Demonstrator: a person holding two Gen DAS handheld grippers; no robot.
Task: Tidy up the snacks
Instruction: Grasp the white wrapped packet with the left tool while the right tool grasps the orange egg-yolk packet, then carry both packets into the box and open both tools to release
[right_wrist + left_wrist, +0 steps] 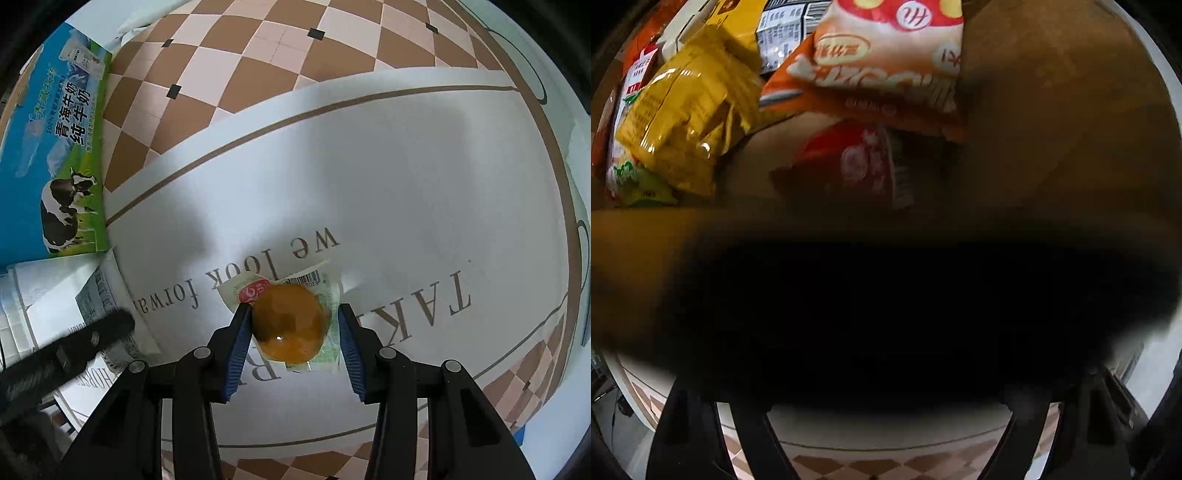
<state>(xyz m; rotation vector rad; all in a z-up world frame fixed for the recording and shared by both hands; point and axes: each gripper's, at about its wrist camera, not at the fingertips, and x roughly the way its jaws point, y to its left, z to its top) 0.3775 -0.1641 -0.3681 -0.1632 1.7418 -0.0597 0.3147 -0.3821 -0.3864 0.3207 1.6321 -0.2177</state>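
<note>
Over the near middle of the desk (pixel 406 177), the right tongs (pixel 293 314) pinched a packaged orange snack (pixel 290 323); whether the left tongs were spread could not be told, facing a cardboard box (pixel 1052 110) of snack bags (pixel 690 107).

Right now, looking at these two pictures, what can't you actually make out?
- Left wrist view: a dark blur covers the middle, hiding the left jaws' tips and anything between them.
- Same view: the red packet is shadowed, blurred; its print is unreadable.
- Right wrist view: the tablecloth lettering is partly hidden by the jelly cup and gripper.
</note>
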